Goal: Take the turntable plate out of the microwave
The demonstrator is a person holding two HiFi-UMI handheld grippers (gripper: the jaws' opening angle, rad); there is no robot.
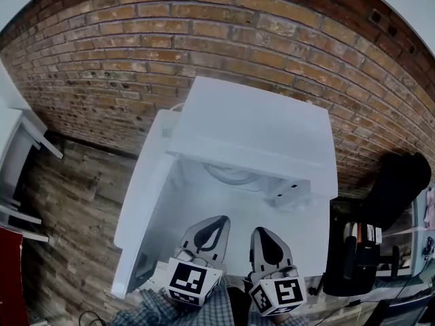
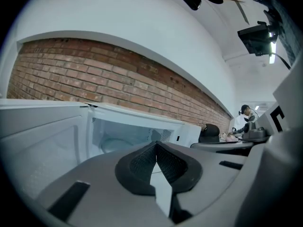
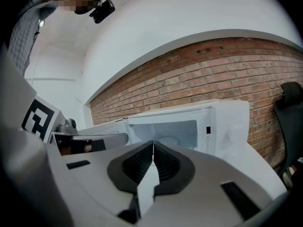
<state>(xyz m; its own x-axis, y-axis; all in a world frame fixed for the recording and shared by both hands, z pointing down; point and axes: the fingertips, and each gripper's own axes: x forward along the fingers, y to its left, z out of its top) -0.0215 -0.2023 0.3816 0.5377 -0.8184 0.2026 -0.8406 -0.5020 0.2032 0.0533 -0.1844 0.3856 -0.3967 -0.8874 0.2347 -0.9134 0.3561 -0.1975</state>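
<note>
plate location: the turntable plate (image 1: 233, 174) is inside the microwave (image 1: 251, 124), flat on the cavity floor. From the head view I only see its front arc under the roof. It shows faintly in the left gripper view (image 2: 116, 144) and the right gripper view (image 3: 162, 138) too.
door: swung wide open to the left (image 1: 146, 202), so the opening is clear.
left tongs: (image 1: 219, 221) closed pad to pad with nothing between them (image 2: 156, 144), out in front of the opening over the white bench (image 1: 314, 244), well short of the plate.
right tongs: (image 1: 261, 231) same deal, pinched shut on nothing (image 3: 152, 144), just beside the left pair.
how it'll handle: my guess is glass, so stiff, fairly heavy for its size, slick and chippable. It won't flex at all, and a one-sided pinch will probably let it tip.
where I'd grab: the raised rim at the front edge, one pair on each side if both fit in the opening. I'd lift it straight up before pulling it out, since these usually sit on a hub.
first thing needed: both pairs have to open before they go in.
count: one microwave, one door, one plate, two tongs, one bench.
</note>
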